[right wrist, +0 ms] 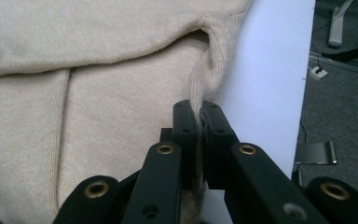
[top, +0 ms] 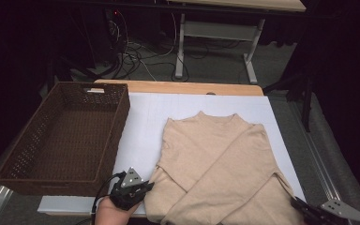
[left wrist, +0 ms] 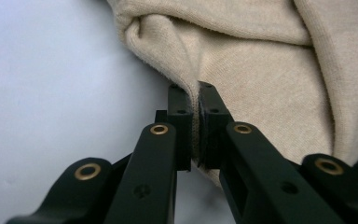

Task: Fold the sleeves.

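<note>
Left tongs (left wrist: 196, 126) gripped the sweater's (top: 220, 164) near hem at its left corner; right tongs (right wrist: 198, 140) pinched its right edge.

Dim, dark surroundings; lit tabletop, soft grainy frames, blurred close foregrounds.

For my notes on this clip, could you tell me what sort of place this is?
Probably a lab or recording workspace, not a home: a white mat covers the wooden table, loose cables trail over grey carpet, and an adjustable desk frame stands behind.
</note>
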The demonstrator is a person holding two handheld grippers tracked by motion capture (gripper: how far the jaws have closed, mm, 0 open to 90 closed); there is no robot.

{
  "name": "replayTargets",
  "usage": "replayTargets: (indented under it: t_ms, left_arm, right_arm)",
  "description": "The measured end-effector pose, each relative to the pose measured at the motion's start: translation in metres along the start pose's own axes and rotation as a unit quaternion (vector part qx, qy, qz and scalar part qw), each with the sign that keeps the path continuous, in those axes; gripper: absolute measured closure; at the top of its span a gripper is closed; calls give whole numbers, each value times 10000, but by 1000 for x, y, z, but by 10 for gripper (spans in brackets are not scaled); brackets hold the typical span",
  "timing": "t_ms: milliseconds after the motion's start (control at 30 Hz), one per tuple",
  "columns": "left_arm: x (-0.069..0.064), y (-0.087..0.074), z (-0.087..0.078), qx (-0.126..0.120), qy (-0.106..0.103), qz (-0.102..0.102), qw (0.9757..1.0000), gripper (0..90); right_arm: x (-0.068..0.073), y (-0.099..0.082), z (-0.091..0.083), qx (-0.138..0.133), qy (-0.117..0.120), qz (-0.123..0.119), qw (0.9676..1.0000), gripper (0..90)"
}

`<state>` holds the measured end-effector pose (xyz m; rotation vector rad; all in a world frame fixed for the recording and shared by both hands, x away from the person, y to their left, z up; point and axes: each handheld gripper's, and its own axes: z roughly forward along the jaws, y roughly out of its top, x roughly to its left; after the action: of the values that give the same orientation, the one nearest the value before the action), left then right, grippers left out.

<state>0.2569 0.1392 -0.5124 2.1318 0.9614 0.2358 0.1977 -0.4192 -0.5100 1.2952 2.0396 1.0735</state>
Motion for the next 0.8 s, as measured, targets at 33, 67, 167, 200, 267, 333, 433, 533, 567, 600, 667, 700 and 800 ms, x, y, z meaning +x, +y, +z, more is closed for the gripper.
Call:
replayTargets:
  t_ms: [33, 67, 167, 200, 267, 333, 433, 533, 567, 600, 667, 700, 800]
  left_arm:
    - [0, -3, -2, -6, -48, -33, 10000, 830]
    - [1, -5, -3, -1, -79, -48, 10000, 830]
    - [0, -10, -6, 15, -106, -65, 9999, 829]
    - [0, -10, -6, 15, -106, -65, 9999, 828]
    - [-1, -10, -5, 4, -97, -61, 9999, 827]
    - [-1, -9, -4, 3, -125, -72, 9999, 823]
    - [-1, -7, 0, -94, -255, -109, 9996, 749]
    - [-1, -5, 1, -172, -267, -180, 9993, 592]
    - [0, -3, 2, -203, -278, -203, 9992, 529]
    - [0, -2, 2, -237, -254, -240, 9991, 456]
    - [1, 3, 3, -276, -281, -286, 9988, 364]
    - [2, 5, 3, -302, -254, -300, 9988, 353]
    - [5, 12, 6, -298, -254, -406, 9984, 238]
  right_arm:
    - [1, -1, -1, 13, 13, 10, 10000, 870]
    - [2, -3, -1, 30, 12, 6, 10000, 870]
    - [2, -2, 0, 54, 42, 33, 10000, 870]
    - [2, -2, 1, 57, 48, 32, 10000, 870]
    - [3, -3, 2, 63, 43, -7, 10000, 861]
    - [3, -3, 3, 60, 71, 10, 10000, 839]
    - [2, 1, 4, -17, 137, 37, 9999, 722]
    - [1, 8, 6, -62, 141, 32, 9999, 568]
    - [1, 11, 7, -79, 135, 15, 9999, 519]
    - [1, 15, 9, -95, 124, -3, 9999, 471]
    - [0, 23, 13, -174, 103, -20, 9998, 370]
    - [-1, 27, 15, -223, 98, -42, 9997, 329]
    - [-3, 38, 23, -286, 190, 23, 9994, 204]
